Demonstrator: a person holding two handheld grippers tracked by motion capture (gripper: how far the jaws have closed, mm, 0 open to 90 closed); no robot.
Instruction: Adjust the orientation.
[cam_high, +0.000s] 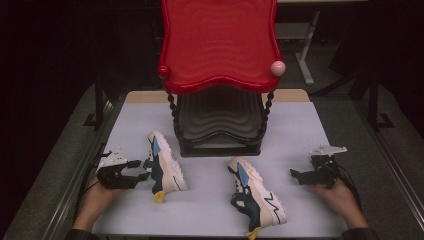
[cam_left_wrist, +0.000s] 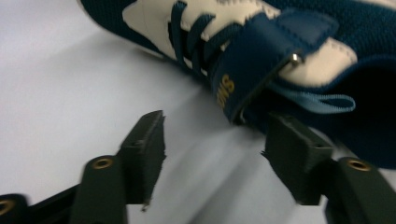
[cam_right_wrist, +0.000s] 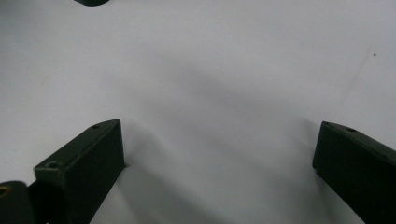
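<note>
My left gripper (cam_high: 141, 169): jaws apart, empty, tips just beside the left shoe (cam_high: 166, 161), near the table's (cam_high: 210, 210) left edge. My left gripper view adds its navy strap (cam_left_wrist: 261, 60). Bare table between the shoes. Right shoe (cam_high: 257, 196): near the front edge. My right gripper (cam_high: 297, 175): jaws wide, empty, over bare table.

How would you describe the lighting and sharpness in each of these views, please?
High view: table lit, surroundings dark, slightly soft. Left gripper view: the shoe fairly sharp, fingers blurred. Right gripper view: soft shadows on the table, fingers out of focus.
</note>
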